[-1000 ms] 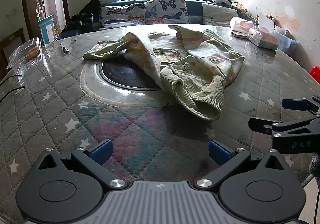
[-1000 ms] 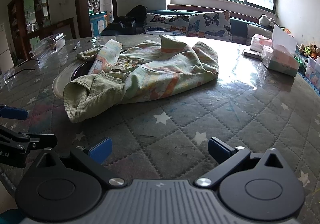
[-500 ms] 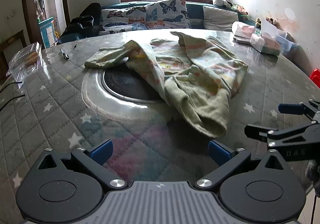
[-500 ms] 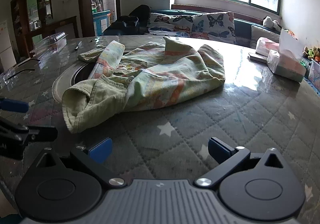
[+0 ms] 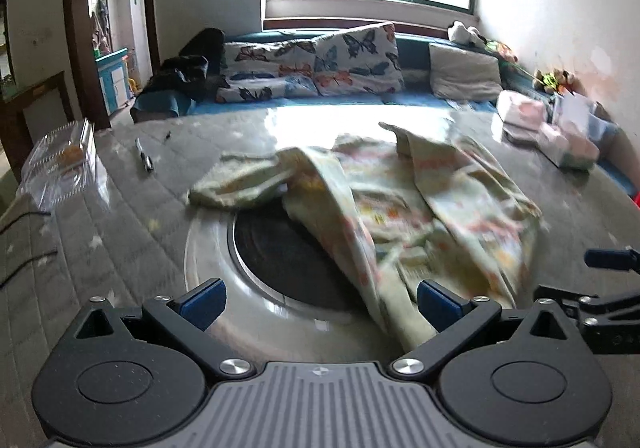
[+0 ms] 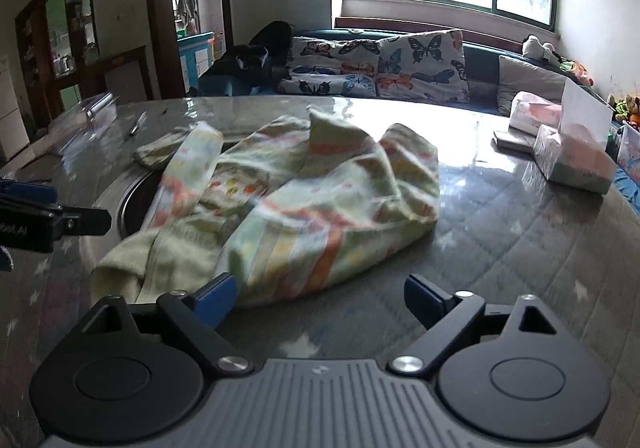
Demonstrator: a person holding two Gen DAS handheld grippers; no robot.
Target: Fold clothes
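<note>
A crumpled pale green garment (image 5: 400,208) with orange and yellow print lies on the round table, partly over its dark centre disc (image 5: 280,252). It also shows in the right wrist view (image 6: 296,208). My left gripper (image 5: 319,304) is open, its right pad at the garment's near cuff. My right gripper (image 6: 320,298) is open, its left pad at the garment's near edge. Each gripper shows at the edge of the other's view, the right gripper (image 5: 600,288) and the left gripper (image 6: 44,216).
The table (image 5: 120,232) has a quilted star cover under glossy plastic. A clear plastic box (image 5: 60,164) and a pen (image 5: 144,156) lie far left. Tissue packs (image 6: 568,152) sit far right. A sofa with butterfly cushions (image 5: 320,64) stands behind.
Both grippers have moved forward over the table toward the garment, which now reaches their pads. Both stay open. The garment lies as before.
</note>
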